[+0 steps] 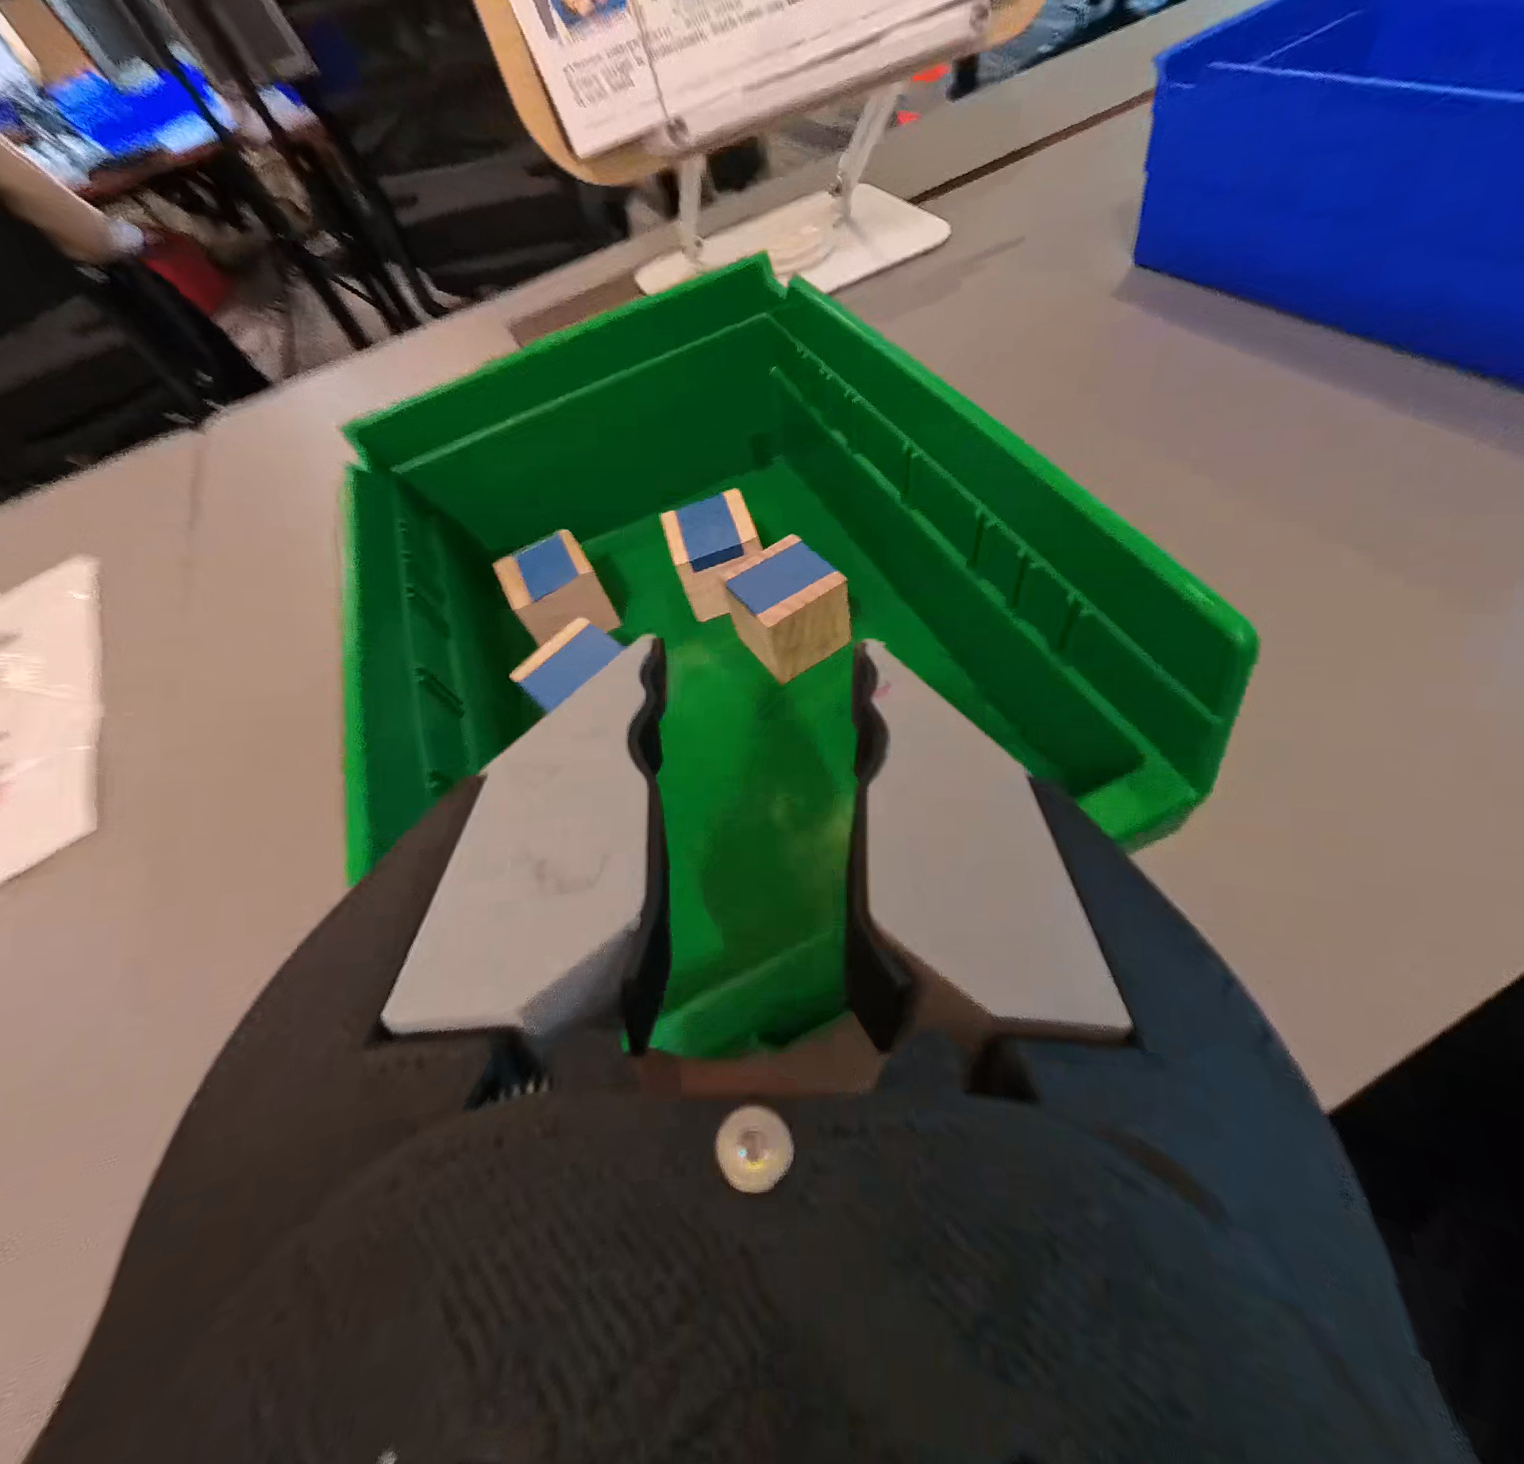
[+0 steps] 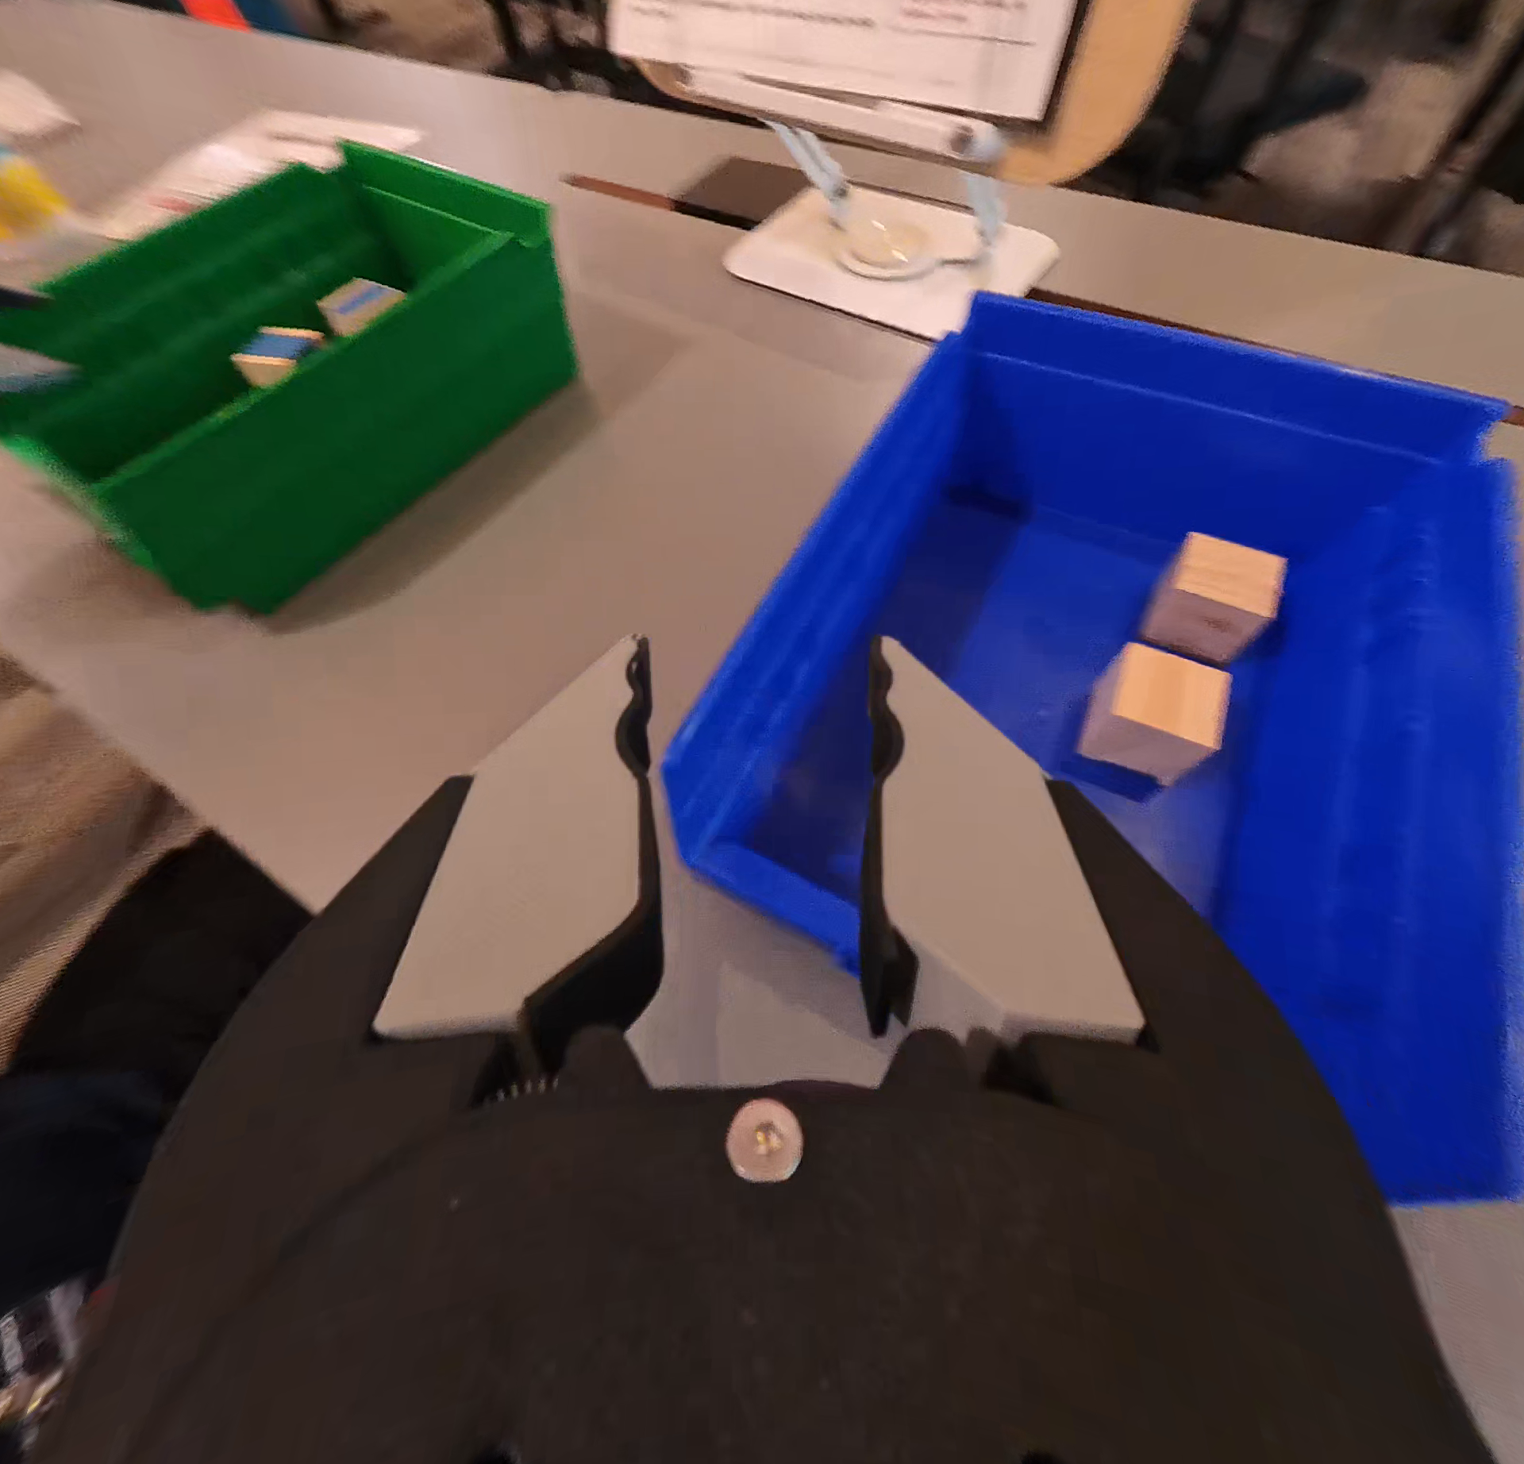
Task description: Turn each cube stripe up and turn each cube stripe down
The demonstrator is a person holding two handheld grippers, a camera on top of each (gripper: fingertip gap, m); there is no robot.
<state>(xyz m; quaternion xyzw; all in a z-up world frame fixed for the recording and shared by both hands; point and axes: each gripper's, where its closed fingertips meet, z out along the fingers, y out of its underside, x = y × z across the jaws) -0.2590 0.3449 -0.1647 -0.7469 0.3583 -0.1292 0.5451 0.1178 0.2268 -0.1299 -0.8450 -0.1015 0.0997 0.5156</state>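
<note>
In the left wrist view a green bin [image 1: 577, 426] holds several wooden cubes with a blue stripe on top: one at back left [image 1: 552, 579], one at back centre [image 1: 709, 538], one near right [image 1: 787, 604], and one partly hidden behind my left finger [image 1: 569, 664]. My left gripper [image 1: 754, 649] is open and empty, above the bin just in front of the cubes. In the right wrist view a blue bin [image 2: 825, 599] holds two cubes with plain wood on top [image 2: 1216, 608] [image 2: 1159, 711]. My right gripper [image 2: 759, 645] is open and empty over the bin's near left wall.
A sign board on a white stand [image 2: 891, 253] is at the back of the grey table [image 2: 643, 451]. The green bin [image 2: 330, 451] sits left of the blue one, with table between them. Papers [image 1: 41, 715] lie at the left. The blue bin [image 1: 1336, 162] also shows in the left wrist view.
</note>
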